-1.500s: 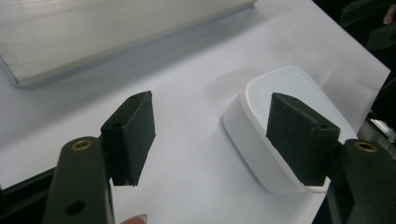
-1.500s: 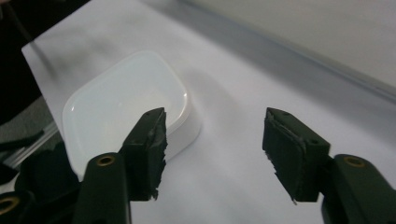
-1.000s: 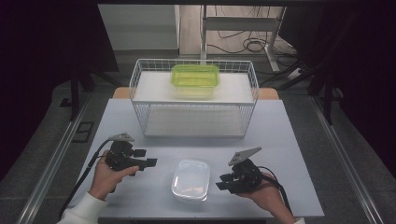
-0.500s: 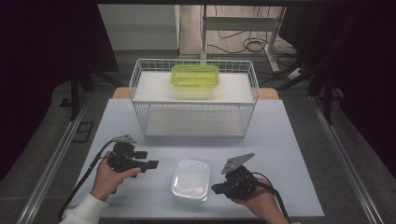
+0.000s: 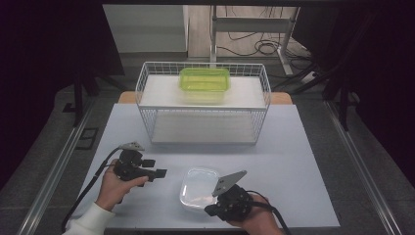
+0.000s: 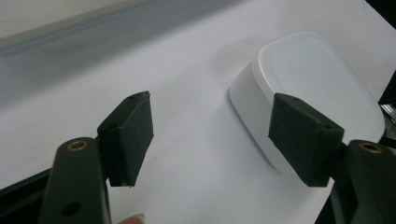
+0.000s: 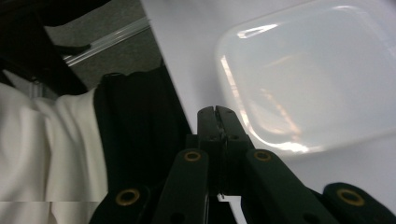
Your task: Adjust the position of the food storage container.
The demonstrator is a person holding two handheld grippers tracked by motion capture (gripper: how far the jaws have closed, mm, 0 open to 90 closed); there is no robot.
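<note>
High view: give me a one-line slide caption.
Left gripper open and right gripper shut flank a clear container on the table; a green-lidded box sits atop the wire rack.

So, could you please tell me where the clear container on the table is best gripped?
Probably across its short side walls. The clear container lies upside down with its flat base up, so no rim is free to pinch. The open left claw already faces one rounded end, so it could come in level from the left and straddle that end.
</note>
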